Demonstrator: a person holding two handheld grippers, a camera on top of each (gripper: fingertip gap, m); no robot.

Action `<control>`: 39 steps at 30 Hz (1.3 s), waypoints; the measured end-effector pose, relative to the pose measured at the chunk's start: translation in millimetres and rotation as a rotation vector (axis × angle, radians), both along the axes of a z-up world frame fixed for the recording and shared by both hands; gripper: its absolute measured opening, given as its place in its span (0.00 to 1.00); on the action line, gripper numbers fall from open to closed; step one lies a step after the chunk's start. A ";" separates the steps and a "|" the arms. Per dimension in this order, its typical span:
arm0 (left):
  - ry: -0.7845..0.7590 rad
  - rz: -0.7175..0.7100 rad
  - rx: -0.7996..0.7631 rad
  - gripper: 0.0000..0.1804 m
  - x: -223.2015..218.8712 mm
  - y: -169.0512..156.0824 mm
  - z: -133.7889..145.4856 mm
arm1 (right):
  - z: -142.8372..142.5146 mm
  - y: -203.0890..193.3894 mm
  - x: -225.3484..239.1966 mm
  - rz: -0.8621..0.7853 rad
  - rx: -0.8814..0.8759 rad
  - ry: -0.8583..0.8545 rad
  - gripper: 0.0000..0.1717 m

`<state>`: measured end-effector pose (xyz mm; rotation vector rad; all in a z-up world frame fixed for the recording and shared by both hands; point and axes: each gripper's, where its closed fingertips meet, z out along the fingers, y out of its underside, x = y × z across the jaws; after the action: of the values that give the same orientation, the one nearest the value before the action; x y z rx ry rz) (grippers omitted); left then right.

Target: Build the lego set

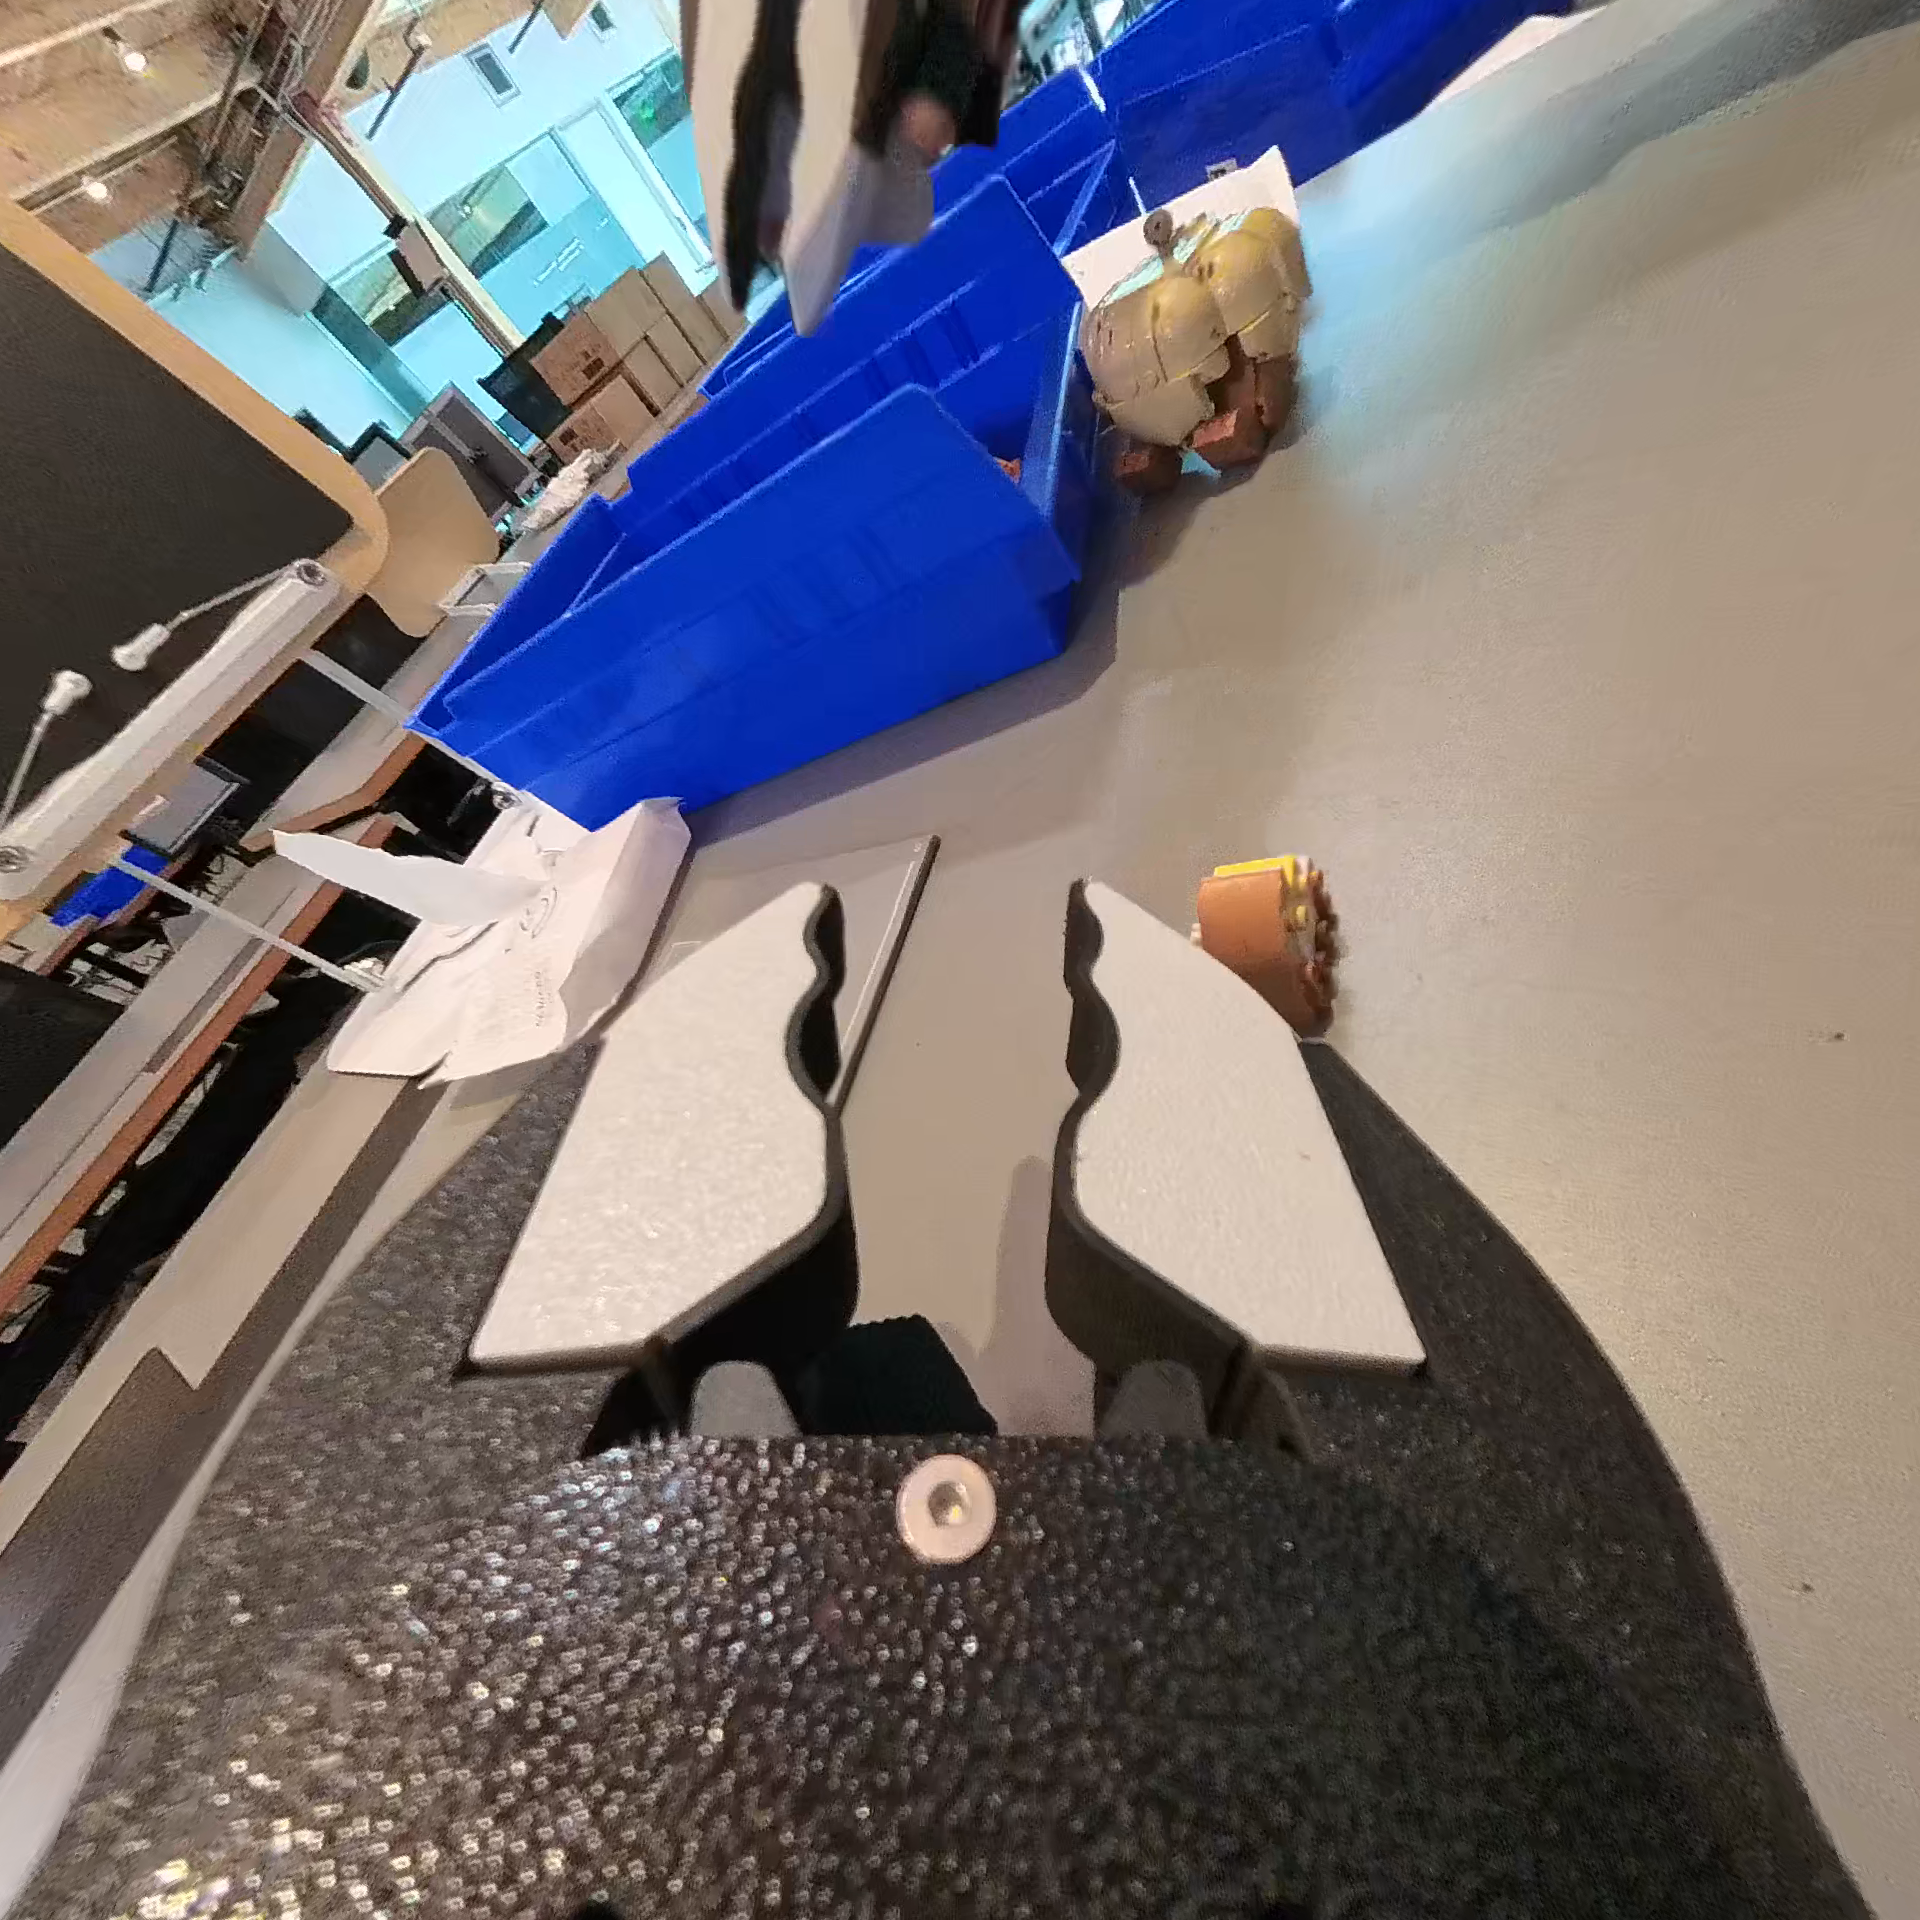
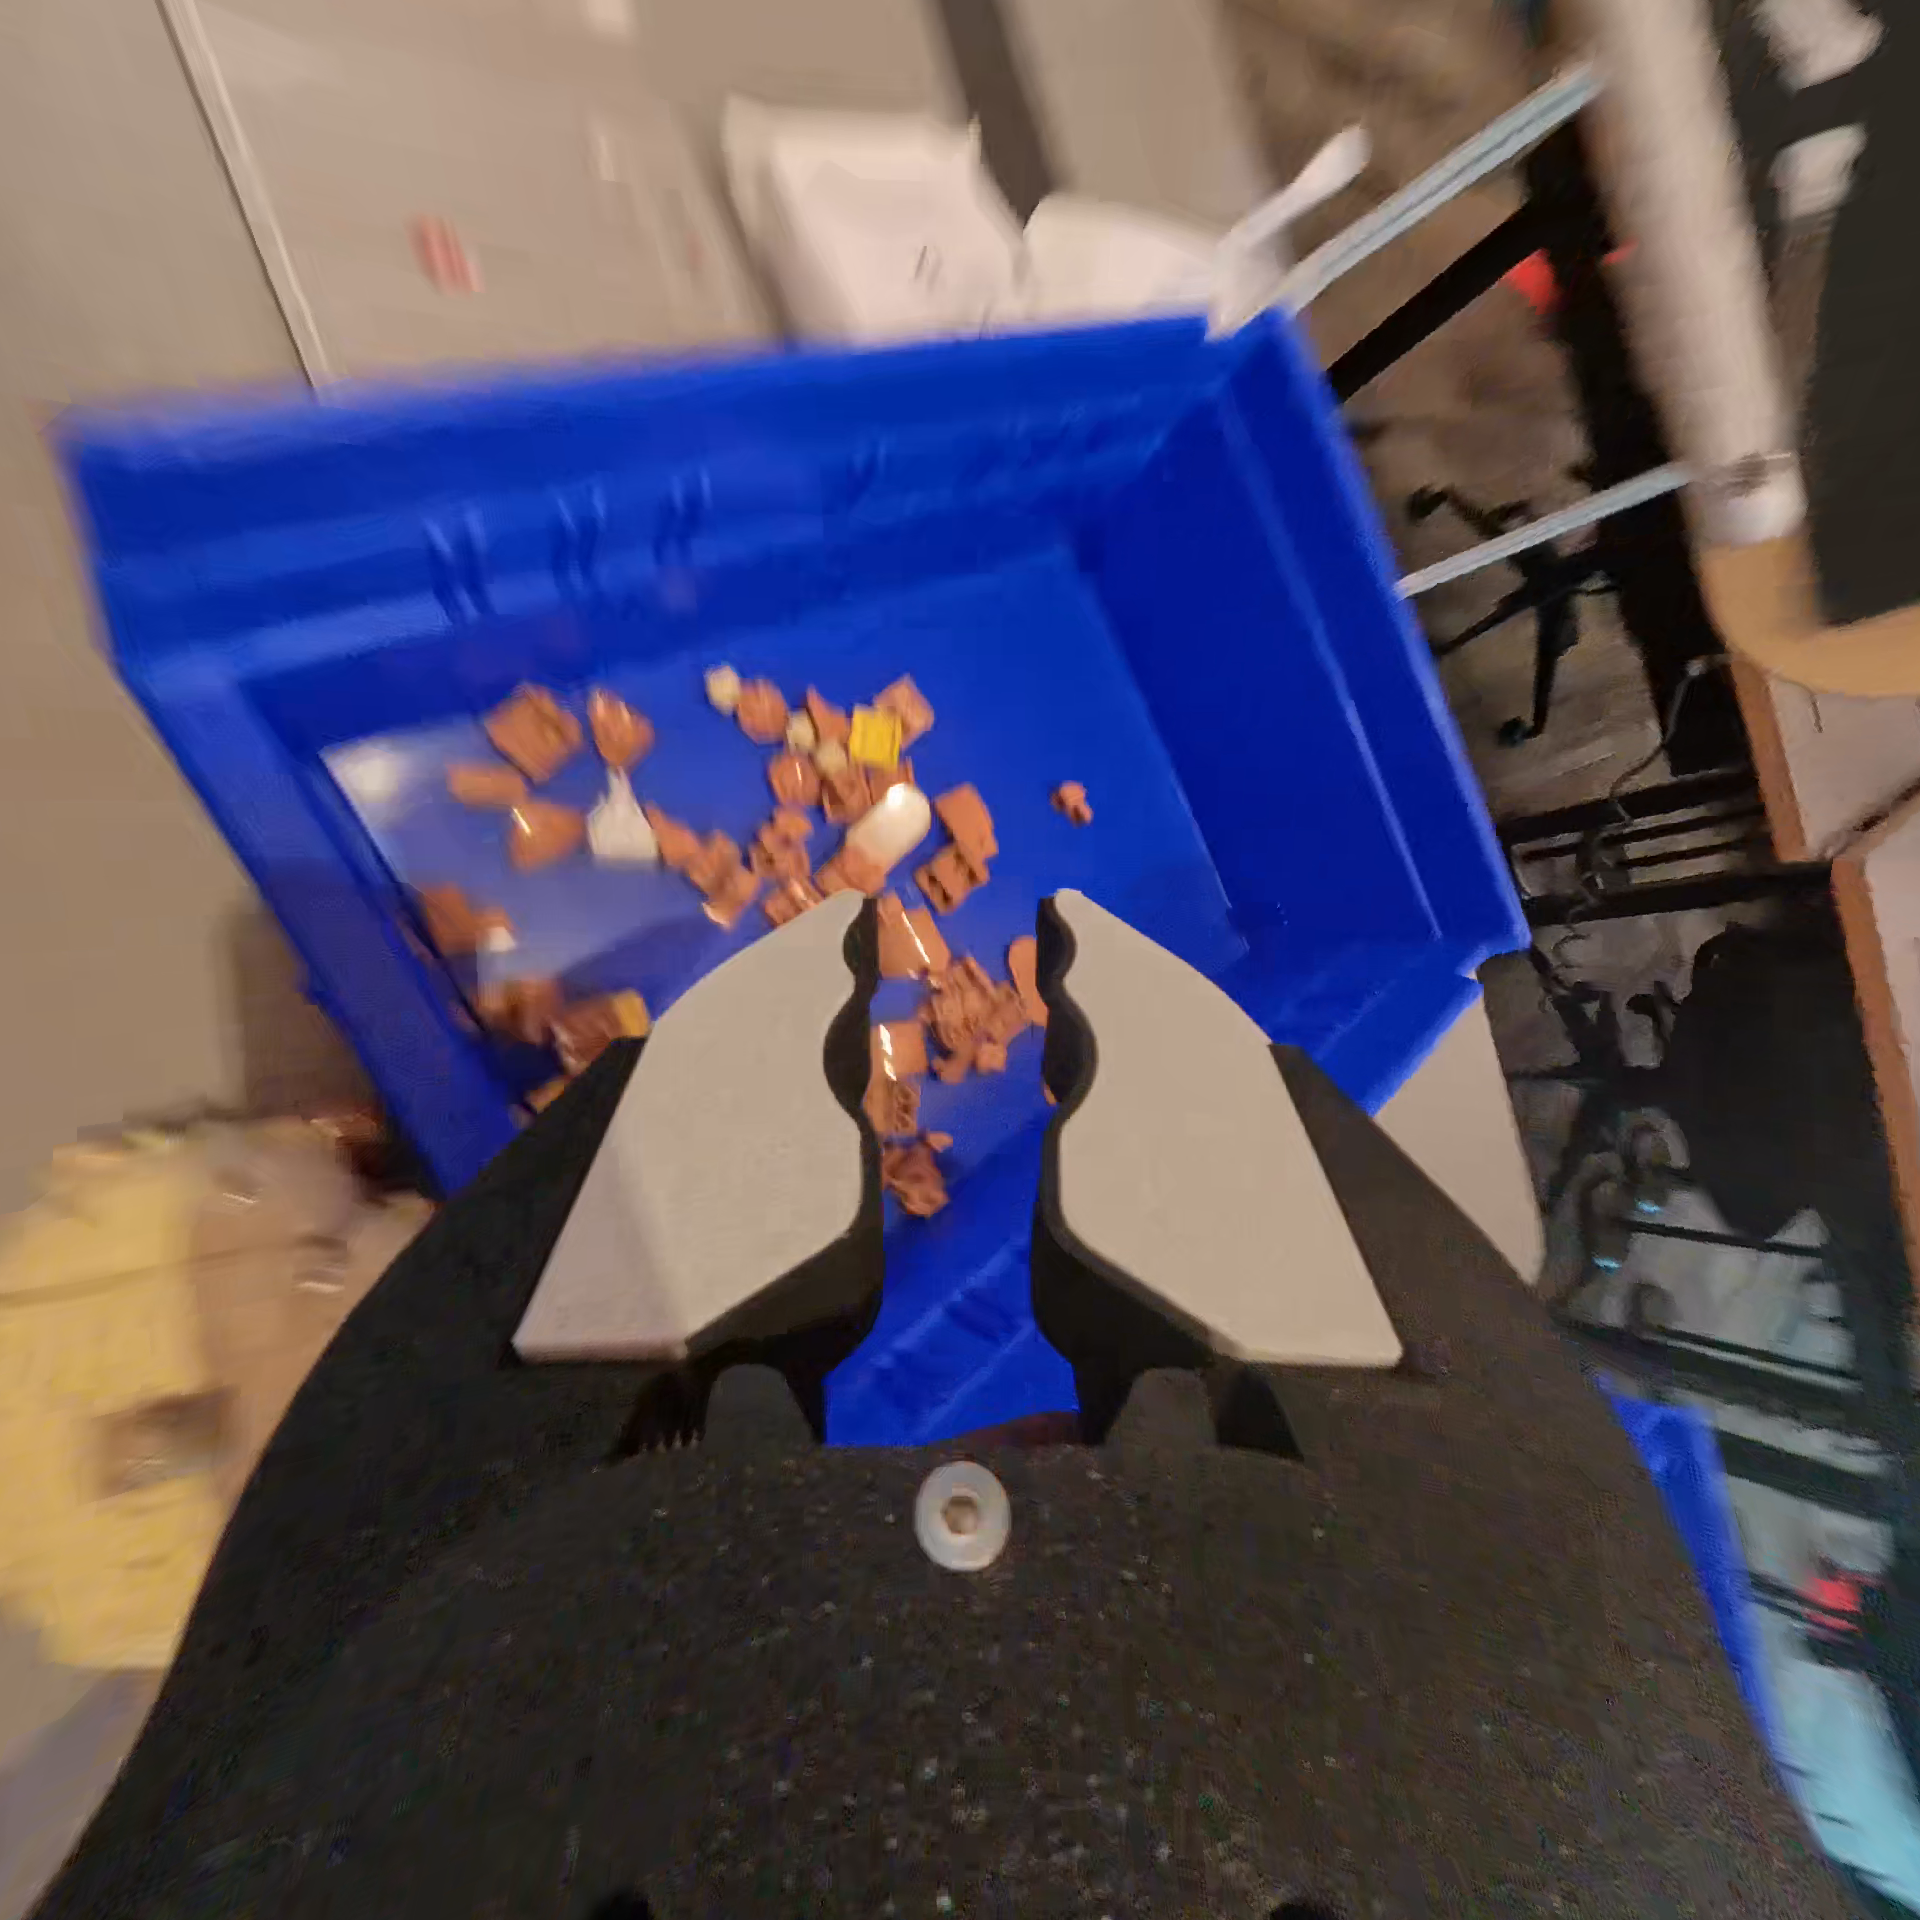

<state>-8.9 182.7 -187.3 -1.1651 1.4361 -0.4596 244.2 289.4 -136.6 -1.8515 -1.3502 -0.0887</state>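
My left gripper (image 1: pixel 951 896) hangs low over the grey table (image 1: pixel 1507 727), open, with only bare table between its fingers. A small orange-brown brick piece with yellow parts (image 1: pixel 1270 935) lies just right of its right finger (image 1: pixel 1195 1091), not touching the pads. My right gripper (image 2: pixel 956 904) is open above a blue bin (image 2: pixel 1299 644). The bin holds several loose orange-brown bricks (image 2: pixel 748 831), a yellow one (image 2: pixel 875 736) and a white rounded piece (image 2: pixel 888 823). The bricks seen between its fingers lie on the bin floor. This view is blurred. The right gripper also shows blurred at the top of the left wrist view (image 1: pixel 821 208).
A row of blue bins (image 1: pixel 810 582) runs along the table's left side. A tan brick-built model with brown feet (image 1: pixel 1195 322) stands beside them. A thin dark flat panel (image 1: pixel 888 935) and crumpled white paper (image 1: pixel 499 956) lie ahead of the left finger. Desks and cartons stand beyond. Across from one pair of fingers to the other is roughly 30 cm.
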 end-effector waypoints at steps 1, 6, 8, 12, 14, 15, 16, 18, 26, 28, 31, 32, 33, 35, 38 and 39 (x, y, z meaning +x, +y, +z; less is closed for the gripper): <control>0.002 0.001 -0.008 0.22 -0.2 1.0 -1.7 | -15.6 9.0 4.6 0.042 -0.021 -0.110 0.17; 0.011 0.007 -0.010 0.22 -2.9 4.4 -3.8 | -76.2 31.9 10.3 0.215 -0.165 -0.484 0.18; 0.016 0.007 -0.009 0.22 -4.3 5.2 -4.5 | -86.3 37.6 14.1 0.229 -0.207 -0.574 0.20; 0.014 0.003 -0.019 0.22 -6.6 6.8 -4.3 | -96.8 39.0 14.8 0.254 -0.274 -0.640 0.20; 0.016 -0.001 -0.022 0.22 -6.9 6.3 -4.4 | -103.3 38.9 17.2 0.250 -0.305 -0.678 0.19; 0.024 0.002 -0.020 0.22 -7.1 6.5 -5.6 | -107.1 39.2 19.3 0.243 -0.323 -0.701 0.19; 0.036 0.009 -0.016 0.22 -7.3 7.2 -7.4 | -109.3 40.4 20.1 0.234 -0.336 -0.714 0.13; 0.057 0.009 -0.004 0.22 -6.8 6.2 -10.5 | -109.8 42.8 18.0 0.219 -0.356 -0.704 0.13; 0.038 0.003 -0.005 0.21 -4.7 1.0 -5.0 | -87.5 26.7 7.6 0.170 -0.359 -0.503 0.07; 0.022 -0.002 -0.002 0.21 -4.2 -1.2 -0.4 | -63.6 13.6 -10.8 0.172 -0.327 -0.281 0.07; 0.006 -0.014 0.002 0.21 -2.1 -5.9 4.9 | -33.5 -8.7 -24.4 0.175 -0.272 -0.036 0.07; 0.004 -0.017 0.004 0.21 -1.4 -7.4 5.8 | -26.9 -16.2 -27.1 0.181 -0.247 0.014 0.07; 0.002 -0.021 0.007 0.21 -0.6 -9.0 6.6 | -20.6 -23.9 -31.1 0.191 -0.218 0.061 0.07; -0.005 -0.031 0.009 0.21 1.4 -12.7 8.3 | -6.3 -43.3 -44.8 0.226 -0.152 0.155 0.06; -0.024 -0.058 -0.012 0.21 5.8 -20.9 11.0 | 9.3 -86.1 -79.3 0.305 -0.095 0.252 0.06; -0.028 -0.071 -0.023 0.21 7.6 -24.6 11.5 | 8.6 -101.9 -92.5 0.334 -0.089 0.252 0.06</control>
<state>-1.3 158.2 -175.9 -1.1240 1.4546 -0.5411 151.8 187.5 -128.0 -1.6190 -1.4792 0.3711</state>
